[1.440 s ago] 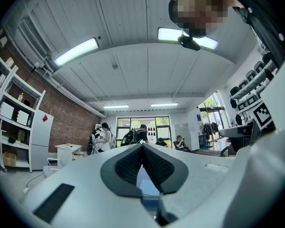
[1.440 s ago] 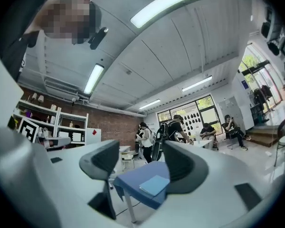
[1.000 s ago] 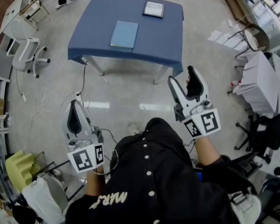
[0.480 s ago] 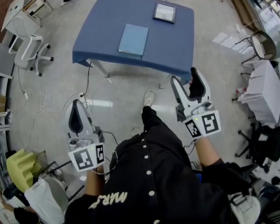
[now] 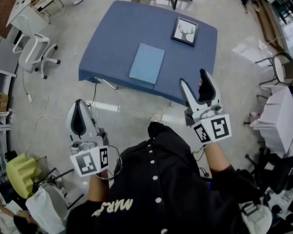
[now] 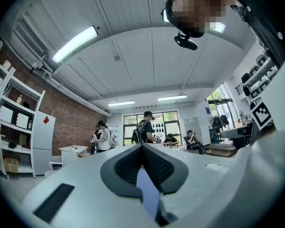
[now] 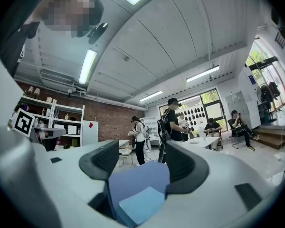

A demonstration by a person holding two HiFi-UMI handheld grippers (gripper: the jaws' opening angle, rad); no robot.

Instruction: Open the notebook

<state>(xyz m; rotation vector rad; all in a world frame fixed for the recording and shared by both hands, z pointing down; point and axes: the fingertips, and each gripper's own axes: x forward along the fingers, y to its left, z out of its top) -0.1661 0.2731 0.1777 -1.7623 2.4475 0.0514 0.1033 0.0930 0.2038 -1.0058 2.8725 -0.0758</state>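
Observation:
A closed light-blue notebook [image 5: 146, 63] lies flat near the front edge of a blue-clothed table [image 5: 112, 43]. Both grippers hang in the air short of the table, above the floor. My left gripper [image 5: 79, 106] is lower left with its jaws together; in the left gripper view [image 6: 142, 148] the dark pads meet at the tip and hold nothing. My right gripper [image 5: 194, 82] stands open just off the table's front right corner. In the right gripper view [image 7: 141, 156] the notebook [image 7: 140, 204] shows low between the parted pads, well ahead of them.
A framed deer picture [image 5: 184, 31] rests on the table's far right. A white swivel chair [image 5: 34, 52] stands left of the table, a white-draped table [image 5: 278, 123] and a chair [image 5: 283, 68] at right. Cables [image 5: 49, 116] trail across the floor. Several people stand far off.
The table and notebook have come closer and lower in the head view as the person walks towards them. Both grippers keep the same pose.

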